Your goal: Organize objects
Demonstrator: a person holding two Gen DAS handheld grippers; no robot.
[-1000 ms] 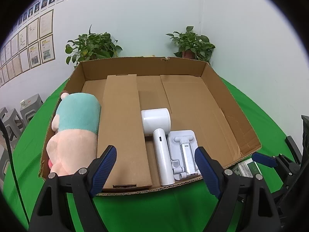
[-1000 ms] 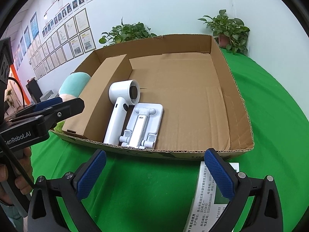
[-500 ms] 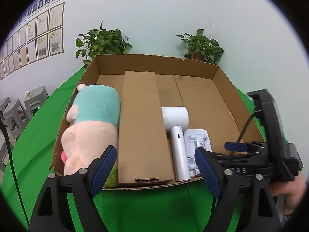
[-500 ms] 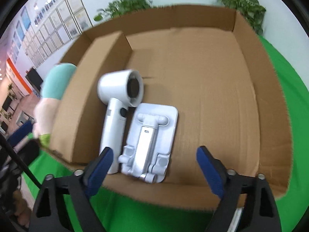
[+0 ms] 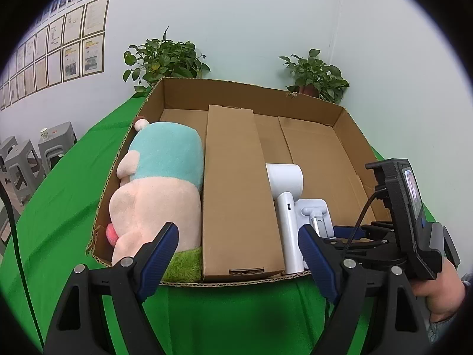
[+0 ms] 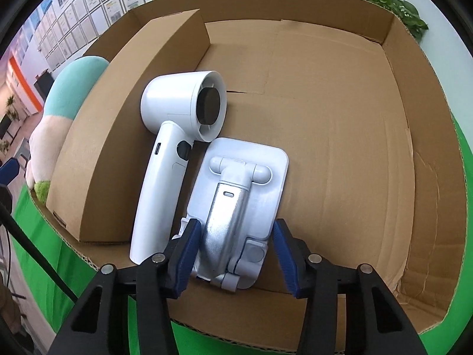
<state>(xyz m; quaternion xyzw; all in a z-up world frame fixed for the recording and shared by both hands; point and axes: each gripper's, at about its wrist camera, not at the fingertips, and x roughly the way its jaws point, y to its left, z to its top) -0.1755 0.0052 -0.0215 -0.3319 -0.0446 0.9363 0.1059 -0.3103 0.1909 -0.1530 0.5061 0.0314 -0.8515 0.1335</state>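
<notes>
1. White folding phone stand (image 6: 236,207), a flat plastic plate with a silvery hinged arm lying on it, rests on the floor of the shallow brown cardboard box (image 6: 340,118), close to the near wall and left of the middle.
2. Right hand-held gripper (image 6: 233,251) reaches over the near wall of the box, and its blue-padded fingers (image 6: 189,245) straddle the near end of the stand. Its jaws have just been closing with the stand between them. The left pad looks to be touching the stand's edge; the right pad stands just beside the other edge with a thin gap, so no firm grip shows.
3. White hand-held fan with a round head and a dark centre (image 6: 168,153) lies just left of the stand, its handle pointing to the near wall and its head toward the far side. Fan and stand lie side by side; I cannot tell whether they touch.
4. Long brown cardboard insert (image 5: 236,183) runs from near to far, left of the fan, and splits the box.
5. Plush toy in pink and teal with a green base (image 5: 156,195) fills the left compartment beyond the insert.
6. Left hand-held gripper (image 5: 239,254) hovers above the near edge of the box, over the insert, with its jaws wide apart and nothing between them.
7. Green cloth covers the table (image 5: 59,201) under the box.
8. Person's hand (image 5: 443,293) grips the handle of the right hand-held gripper at the right edge of the left wrist view.
</notes>
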